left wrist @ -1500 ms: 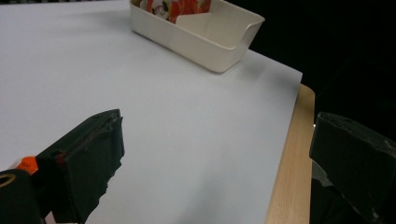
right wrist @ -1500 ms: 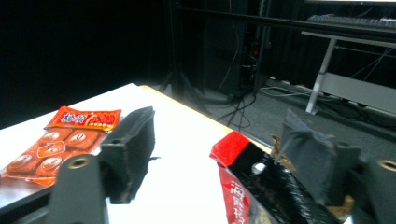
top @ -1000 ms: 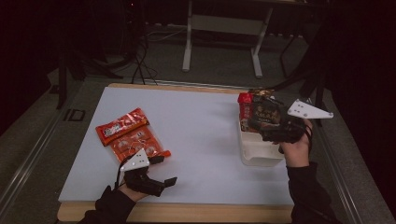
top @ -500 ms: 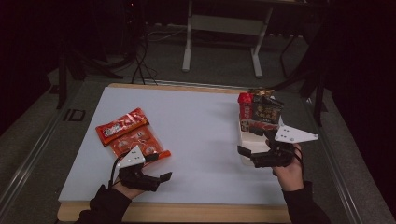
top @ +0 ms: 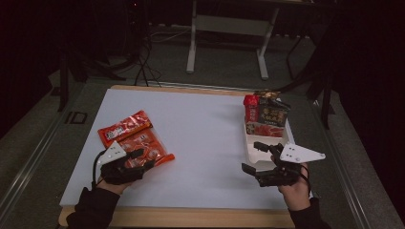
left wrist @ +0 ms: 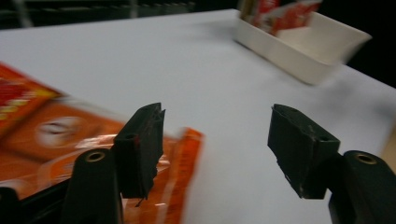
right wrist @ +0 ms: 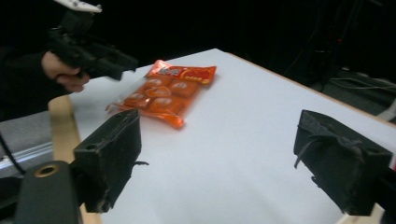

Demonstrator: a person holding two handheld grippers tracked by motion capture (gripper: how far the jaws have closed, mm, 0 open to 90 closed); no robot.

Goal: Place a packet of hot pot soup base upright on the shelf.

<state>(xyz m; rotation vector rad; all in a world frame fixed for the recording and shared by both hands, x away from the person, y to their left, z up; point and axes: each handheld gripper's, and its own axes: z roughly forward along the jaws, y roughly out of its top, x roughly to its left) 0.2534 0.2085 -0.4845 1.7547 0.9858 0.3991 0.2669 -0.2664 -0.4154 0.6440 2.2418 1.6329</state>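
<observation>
Left gripper: jaws apart and just closing in, over the near corner of the clear orange snack packet.
Right gripper: jaws wide apart, empty, well right of that packet.
White rectangular tray: touching beyond the right gripper.

The white counter carries two orange snack bags at the left and a white tray at the right.

Dim room, grey floor, white metal stand behind.
</observation>
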